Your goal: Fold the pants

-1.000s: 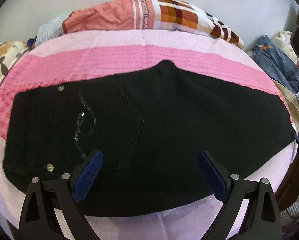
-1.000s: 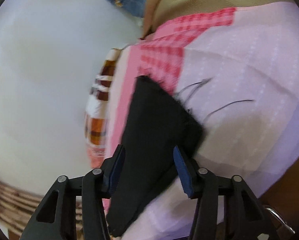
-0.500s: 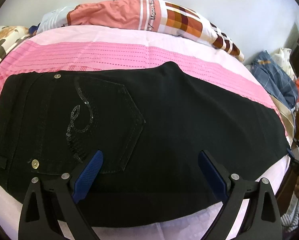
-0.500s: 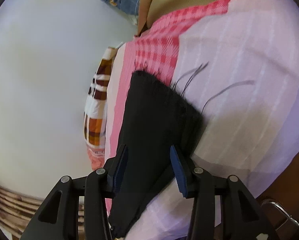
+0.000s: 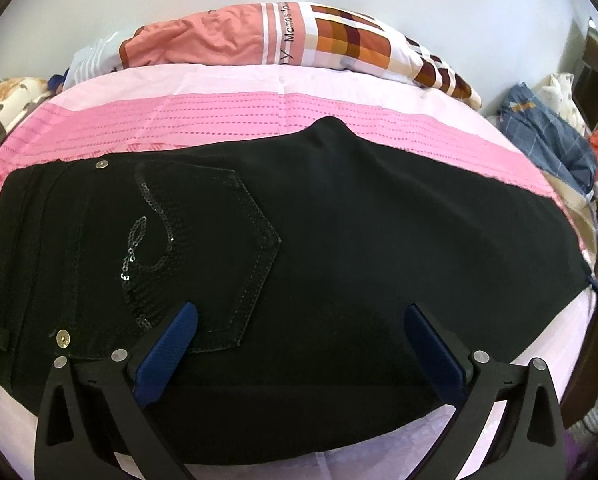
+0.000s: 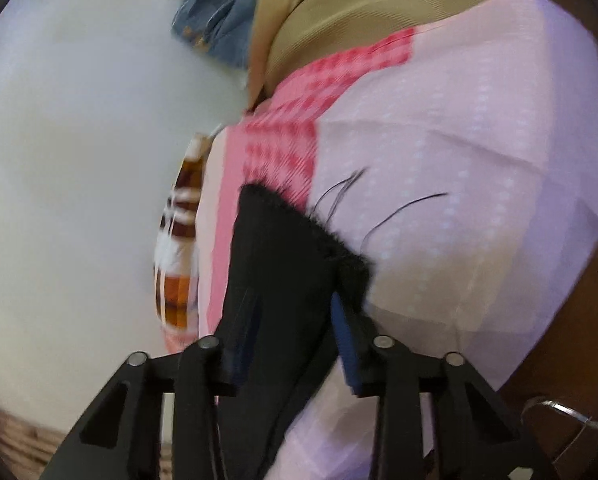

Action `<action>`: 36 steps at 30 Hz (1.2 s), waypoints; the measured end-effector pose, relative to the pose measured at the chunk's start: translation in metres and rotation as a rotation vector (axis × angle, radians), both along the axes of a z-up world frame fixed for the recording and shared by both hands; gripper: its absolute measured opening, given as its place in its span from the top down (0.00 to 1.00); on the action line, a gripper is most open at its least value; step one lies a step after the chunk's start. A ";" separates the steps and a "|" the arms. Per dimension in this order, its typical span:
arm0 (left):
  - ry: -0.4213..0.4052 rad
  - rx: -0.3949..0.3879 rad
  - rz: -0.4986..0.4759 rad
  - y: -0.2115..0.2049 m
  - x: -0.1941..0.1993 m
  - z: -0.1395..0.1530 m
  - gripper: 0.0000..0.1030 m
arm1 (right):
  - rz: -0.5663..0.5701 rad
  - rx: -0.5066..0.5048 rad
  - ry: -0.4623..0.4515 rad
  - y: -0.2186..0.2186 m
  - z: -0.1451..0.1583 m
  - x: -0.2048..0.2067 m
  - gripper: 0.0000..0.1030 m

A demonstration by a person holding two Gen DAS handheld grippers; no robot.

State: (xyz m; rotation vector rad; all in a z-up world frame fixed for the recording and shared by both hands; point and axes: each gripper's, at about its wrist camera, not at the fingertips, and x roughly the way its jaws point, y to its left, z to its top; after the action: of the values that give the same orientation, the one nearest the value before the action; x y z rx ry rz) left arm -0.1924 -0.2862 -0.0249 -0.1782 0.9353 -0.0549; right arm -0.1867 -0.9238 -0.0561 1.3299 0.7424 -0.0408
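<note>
1. Left wrist view: we hang the left gripper (image 5: 299, 344) over black pants (image 5: 339, 240) lying flat across a pink striped bedsheet (image 5: 219, 128), legs stacked one on the other, seat side up. Its jaws are opening, blue pads (image 5: 167, 352) spread wide w/ nothing pinched, only cloth lying below them. A sequined back pocket (image 5: 203, 248) sits just beside the near-left pad; the waistband runs off to the left. A patchwork pillow (image 5: 299, 36) lies along the far edge, and a heap of blue checked clothes (image 5: 547, 136) sits at far right.

2. Right wrist view (blurred): we have the right gripper (image 6: 295, 340) at the frayed hem end (image 6: 299, 240) of the pants, loose threads trailing onto the sheet. Jaws are closing w/ the dark cloth betw. them; whether the pads already bite, we cannot tell.

3. Step in hand, as we judge it: taking hold of the leg ends for the crosswise fold, hem toward waistband. Next move calls for a firm pinch through both layers at the hem, and prob. the left gripper steadying or gripping the near edge so the stack doesn't skew on the lift.
</note>
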 end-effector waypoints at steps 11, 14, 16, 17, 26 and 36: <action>-0.027 -0.043 0.004 0.006 -0.004 0.001 0.00 | 0.140 0.145 -0.070 0.024 -0.012 0.014 0.50; -0.032 -0.026 -0.003 0.005 -0.005 0.001 0.00 | 0.120 0.175 -0.084 0.018 -0.015 0.014 0.50; -0.032 -0.013 -0.004 0.002 -0.005 0.000 0.00 | 0.134 0.098 -0.075 0.023 -0.008 0.015 0.67; -0.031 -0.002 -0.007 0.001 -0.005 0.000 0.00 | 0.153 0.035 -0.057 0.026 -0.003 0.017 0.94; -0.028 0.010 -0.016 -0.001 -0.004 -0.001 0.00 | 0.182 -0.047 -0.020 0.027 0.007 0.004 0.95; -0.029 0.017 -0.024 -0.002 -0.004 -0.001 0.00 | 0.132 0.066 -0.011 0.018 -0.023 -0.002 0.94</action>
State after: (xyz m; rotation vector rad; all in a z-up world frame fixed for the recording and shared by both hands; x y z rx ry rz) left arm -0.1966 -0.2884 -0.0259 -0.1500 0.9092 -0.0715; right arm -0.1888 -0.9059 -0.0794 1.3396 0.8264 0.0967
